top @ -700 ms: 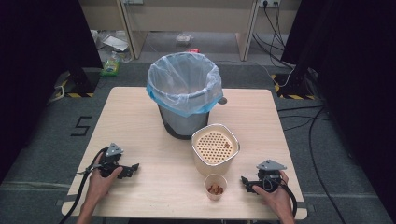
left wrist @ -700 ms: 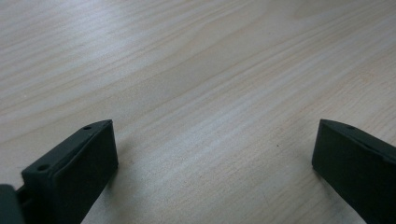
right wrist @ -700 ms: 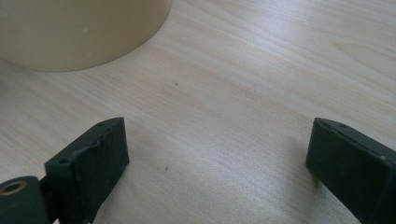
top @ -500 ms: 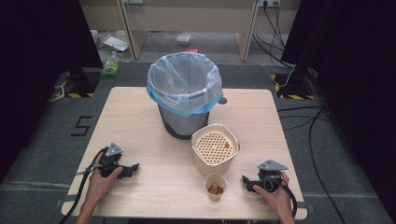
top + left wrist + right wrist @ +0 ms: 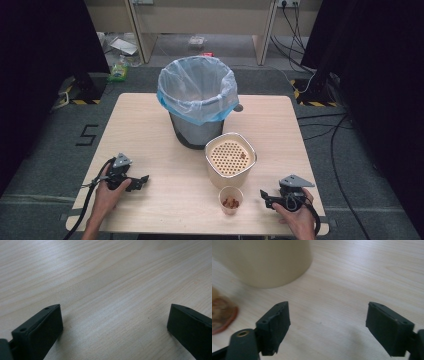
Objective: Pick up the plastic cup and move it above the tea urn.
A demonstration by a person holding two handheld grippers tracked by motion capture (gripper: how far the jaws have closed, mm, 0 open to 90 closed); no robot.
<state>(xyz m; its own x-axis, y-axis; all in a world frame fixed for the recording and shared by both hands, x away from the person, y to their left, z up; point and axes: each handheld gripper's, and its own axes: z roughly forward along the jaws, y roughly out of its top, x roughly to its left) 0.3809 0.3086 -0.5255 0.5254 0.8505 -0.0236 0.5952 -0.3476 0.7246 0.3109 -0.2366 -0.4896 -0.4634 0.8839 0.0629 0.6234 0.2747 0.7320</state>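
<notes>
Resting released on the table (image 5: 150, 125), both claws flank a cream perforated container (image 5: 230, 159) (small cup (image 5: 230, 200) beside).

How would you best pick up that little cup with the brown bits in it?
Grip the small cup by its side wall, probably with the open right tool, coming in level from its right. It stands upright and open-topped, so squeezing across the wall should keep the contents in.

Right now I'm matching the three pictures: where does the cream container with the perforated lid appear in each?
High view: the cream container stands just right of centre, in front of the bin.
Left gripper view: not in it.
Right gripper view: its cream wall is at the upper left, beyond the open tongs.
Shared landmark: the wooden table.
</notes>
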